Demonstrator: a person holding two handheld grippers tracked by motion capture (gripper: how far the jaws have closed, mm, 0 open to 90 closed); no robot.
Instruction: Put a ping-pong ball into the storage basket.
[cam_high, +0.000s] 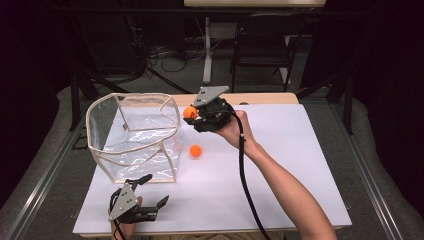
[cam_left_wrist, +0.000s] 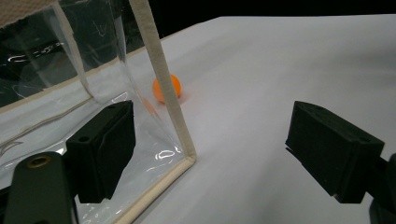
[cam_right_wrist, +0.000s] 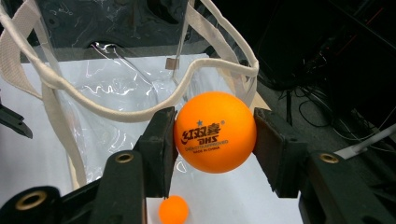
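carrying an orange ball (cam_high: 189, 112) toward the clear bag (cam_high: 134, 136), the right gripper (cam_high: 193, 114) is pinching it squarely between its two pads, jaws closed on the ball's sides. in the high view it is hanging just right of the bag's far right rim, raised off the bench (cam_high: 280, 165); in the right gripper view the ball (cam_right_wrist: 215, 132) is sitting just short of the cream rim (cam_right_wrist: 140, 114), not yet over the opening. the bag is looking empty as far as its clear walls are showing, so nothing is in it yet. a second ball (cam_high: 195, 150) is lying on the bench just right of the bag, near its right wall, untouched. the left gripper (cam_high: 148, 192) is resting near the bag's near right corner with jaws wide apart and nothing between them; in its own view one pad (cam_left_wrist: 102, 149) is sitting just beside the bag's wall, whether touching i cannot tell. judging by this, the work is early: the first ball is needing to go over the rim and drop, then the second is waiting for pickup.
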